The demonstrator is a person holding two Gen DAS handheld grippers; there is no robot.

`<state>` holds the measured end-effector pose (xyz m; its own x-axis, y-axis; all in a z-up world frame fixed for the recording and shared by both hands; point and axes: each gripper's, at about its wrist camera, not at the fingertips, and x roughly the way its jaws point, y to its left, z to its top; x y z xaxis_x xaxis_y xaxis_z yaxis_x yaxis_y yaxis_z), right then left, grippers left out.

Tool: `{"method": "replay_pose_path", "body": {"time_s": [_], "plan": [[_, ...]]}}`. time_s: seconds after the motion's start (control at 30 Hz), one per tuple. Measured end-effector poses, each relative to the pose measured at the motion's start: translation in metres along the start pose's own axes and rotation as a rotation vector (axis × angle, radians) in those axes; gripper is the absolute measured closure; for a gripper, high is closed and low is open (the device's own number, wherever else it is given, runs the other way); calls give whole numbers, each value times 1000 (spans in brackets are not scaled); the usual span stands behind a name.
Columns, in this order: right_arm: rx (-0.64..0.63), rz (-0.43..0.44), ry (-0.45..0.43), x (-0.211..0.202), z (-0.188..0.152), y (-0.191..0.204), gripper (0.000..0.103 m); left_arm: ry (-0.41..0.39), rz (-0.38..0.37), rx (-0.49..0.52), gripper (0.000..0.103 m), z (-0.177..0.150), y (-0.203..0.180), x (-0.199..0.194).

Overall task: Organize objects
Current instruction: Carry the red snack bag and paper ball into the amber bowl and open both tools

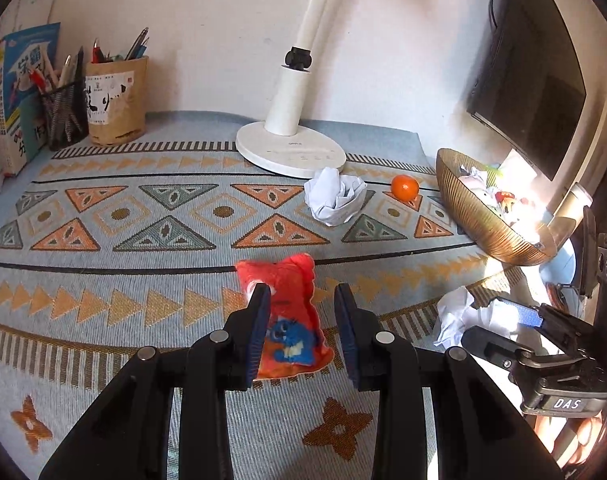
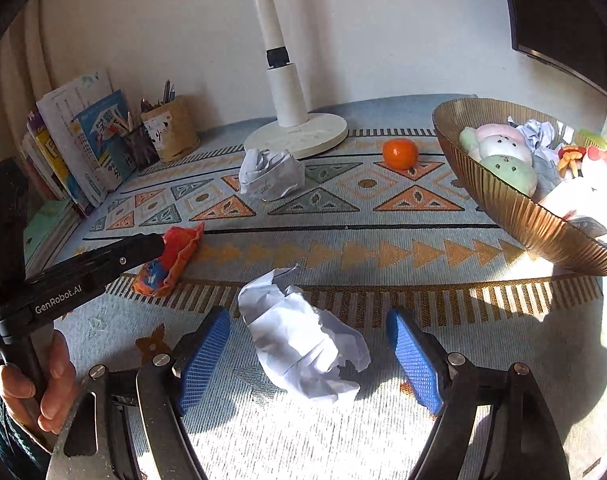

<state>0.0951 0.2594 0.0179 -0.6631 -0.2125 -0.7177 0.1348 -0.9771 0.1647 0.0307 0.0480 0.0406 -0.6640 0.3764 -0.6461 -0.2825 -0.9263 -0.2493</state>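
1. As sunlight falls across the patterned cloth (image 2: pixel 383 258), the left gripper (image 1: pixel 302 289) stands over the red pouch (image 1: pixel 291 320) near the cloth's front edge, left of centre. Its jaws are drawn in narrow, with the pouch between them. One pad lies against the pouch, but a sliver of cloth shows beside the other, so a firm bite cannot be confirmed. A lift from here may let the soft pouch slip out or swing.

2. Just right of it, the right gripper (image 2: pixel 307 312) is spread wide around a crumpled paper ball (image 2: pixel 303 352) at the front edge, and neither pad touches it. The light paper could skid ahead of one pad or crush unevenly if the jaws close off-centre.

3. Toward the back edge, a second paper ball (image 2: pixel 271 174) sits against the lamp base (image 2: pixel 323 136), with a tangerine (image 2: pixel 400 153) near it. A careless sweep could send the fruit rolling.

4. At the right edge, the ribbed bowl (image 2: pixel 523 208) already holds plush toys and paper. Anything dropped near its rim may bounce out, and a knock from an arm could tip it.
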Motion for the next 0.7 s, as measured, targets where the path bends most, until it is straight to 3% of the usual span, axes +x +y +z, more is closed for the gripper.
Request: {"method": "replay_pose_path", "body": {"time_s": [0.03,0.07,0.13,0.2,0.23,0.27,0.3,0.4,0.47,0.53,0.63,0.7], "plan": [[-8,4,4,2,-1,2,24,10,0,-12,72,0,3,2],[-22,2,5,3,-1,5,25,30,-7,-27,63,0,5,5],[-46,5,4,3,-4,9,36,78,-22,-56,55,-1,10,12],[-67,-1,12,3,-6,12,51,104,-6,-82,32,-1,12,17],[-70,-4,22,5,-7,12,56,114,1,-91,7,0,13,19],[-70,0,23,5,-7,12,56,112,5,-94,1,1,13,19],[-67,4,20,5,-7,11,56,101,15,-94,1,1,13,19],[-48,16,13,5,-6,7,58,121,32,-58,6,1,8,23],[-47,12,1,3,-6,8,61,150,50,-2,44,0,-1,29],[-46,-1,-25,-2,-7,9,61,159,136,76,59,-1,-15,33],[-33,23,-94,-23,-9,5,61,137,225,168,72,-5,-33,32],[-17,24,-132,-46,-9,-2,61,117,199,199,76,-4,-43,24]]}}
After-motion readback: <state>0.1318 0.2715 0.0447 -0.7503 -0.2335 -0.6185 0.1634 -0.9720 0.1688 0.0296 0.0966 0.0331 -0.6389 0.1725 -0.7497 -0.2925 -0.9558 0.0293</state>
